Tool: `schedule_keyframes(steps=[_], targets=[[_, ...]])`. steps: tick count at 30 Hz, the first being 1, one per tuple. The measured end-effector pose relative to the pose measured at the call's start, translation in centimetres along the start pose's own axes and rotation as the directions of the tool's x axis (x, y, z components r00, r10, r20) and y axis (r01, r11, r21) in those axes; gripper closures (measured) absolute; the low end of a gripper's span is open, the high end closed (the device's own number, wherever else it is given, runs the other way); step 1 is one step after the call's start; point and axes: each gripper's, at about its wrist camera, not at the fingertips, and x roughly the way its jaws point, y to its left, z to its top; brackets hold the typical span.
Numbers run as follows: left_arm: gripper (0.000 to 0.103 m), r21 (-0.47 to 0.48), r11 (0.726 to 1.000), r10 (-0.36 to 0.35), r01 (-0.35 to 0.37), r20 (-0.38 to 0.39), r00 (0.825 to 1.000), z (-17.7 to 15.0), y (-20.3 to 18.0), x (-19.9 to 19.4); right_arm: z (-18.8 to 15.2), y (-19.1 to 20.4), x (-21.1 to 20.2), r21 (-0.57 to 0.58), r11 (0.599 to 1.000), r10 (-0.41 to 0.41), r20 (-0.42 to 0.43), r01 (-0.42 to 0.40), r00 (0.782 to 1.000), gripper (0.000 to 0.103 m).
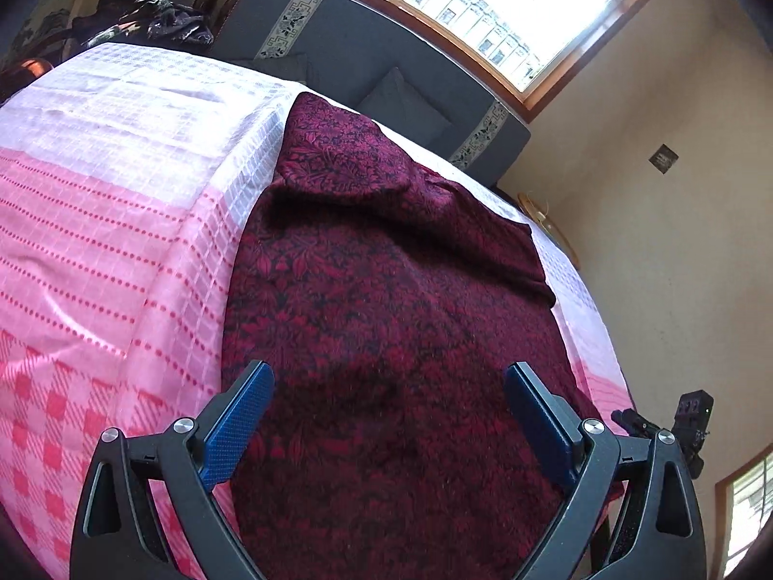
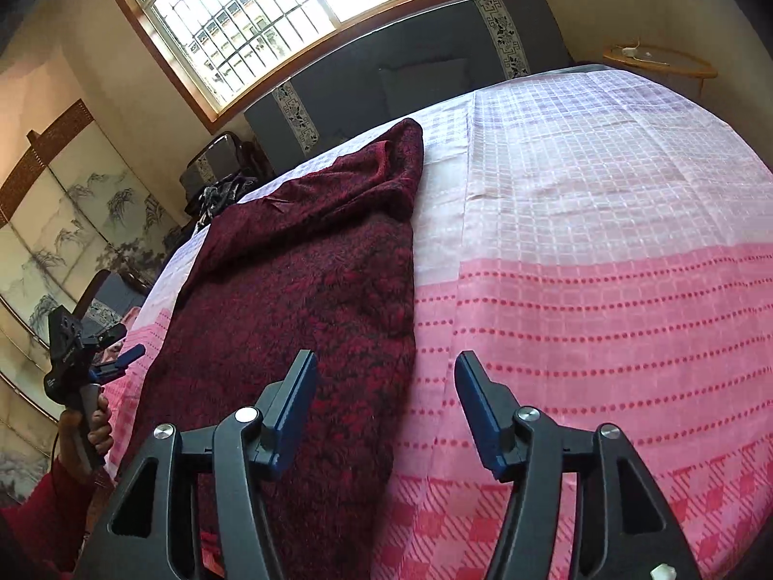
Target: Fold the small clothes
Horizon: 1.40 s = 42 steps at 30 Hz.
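Maroon knit, patterned in red and black leaf shapes, lies flat on the worktop: the garment (image 1: 386, 290) is a long folded slab running from the near edge toward the far side, with its far end doubled over into a soft, rumpled flap.

Left tool (image 1: 390, 386): jaws wide apart, nothing between the blue, finely dimpled pads. It hangs above the near part of the garment; no pad presses on the cloth. From the right wrist view the same left tool (image 2: 128, 360) shows at the far left, gripped in a hand (image 2: 94, 427) with a red sleeve (image 2: 46, 517) behind it.

Right tool (image 2: 386, 377): jaws partly open, empty. Its left finger sits over the garment's (image 2: 299, 290) right edge, its right finger over bare cloth; contact cannot be confirmed.

Tablecloth (image 1: 106, 222): thin woven fabric, pink to white, with a raised grid of small squares on the far part, rows of red dots in the middle band and a red-pink check near the near edge. It drapes smoothly with a few shallow creases.

Beyond the worktop: a dark grey sofa (image 1: 348, 38) with pale floral strips, and a wood-framed barred window (image 2: 270, 14).
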Motion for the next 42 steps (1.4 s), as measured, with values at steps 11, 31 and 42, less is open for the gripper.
schedule_keyframes(steps=[11, 31, 42], targets=[[0.007, 0.045, 0.996, -0.072, 0.076, -0.083, 0.994, -8.7, -0.3, -5.9, -7.6, 1.0, -2.0, 0.026, 0.996, 0.082, -0.019, -0.081, 0.996, 0.046], [0.007, -0.057, 0.986, -0.162, 0.155, -0.161, 0.974, -11.6, 1.2, -7.9, -10.1, 1.0, 0.5, 0.144, 0.965, 0.223, -0.013, -0.219, 0.975, 0.082], [0.007, -0.128, 0.965, -0.242, 0.228, -0.107, 0.964, -10.1, 1.0, -6.0, -9.4, 0.2, 0.7, 0.196, 0.928, 0.315, 0.034, -0.316, 0.948, 0.072]])
